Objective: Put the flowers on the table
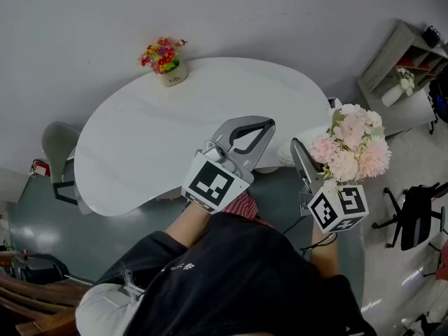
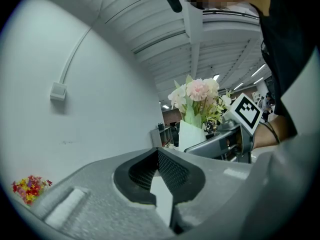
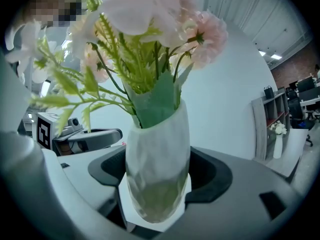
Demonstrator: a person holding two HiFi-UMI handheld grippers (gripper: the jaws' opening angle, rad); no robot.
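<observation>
Pink and cream flowers point(image 1: 353, 145) in a white vase point(image 3: 157, 169) are held by the right gripper point(image 1: 318, 161), whose jaws stand wide and press on the vase's sides. In the head view the bouquet is at the right of the frame, seemingly just off the rounded right end of the white worktop point(image 1: 154, 138). The vase is upright and carried, not yet set down, so the task looks about midway: the pick-up is done, while the placing and the release are left.

The left gripper point(image 1: 262, 128), at centre frame over the worktop's near edge, has its jaws drawn together at the tips with nothing between them.

Little appears to stand in the way. The worktop is bare apart from a small pot of bright flowers point(image 1: 166, 60) at its far edge, upper left of the frame and well apart from the bouquet. The left gripper, just beside the right one, is the nearest thing to steer round. A grey chair point(image 1: 57, 145) stands at the worktop's left end. At the upper right a shelf unit point(image 1: 402, 54) holds a second vase point(image 1: 395, 89), and a black office chair point(image 1: 416, 215) stands at the right edge.
</observation>
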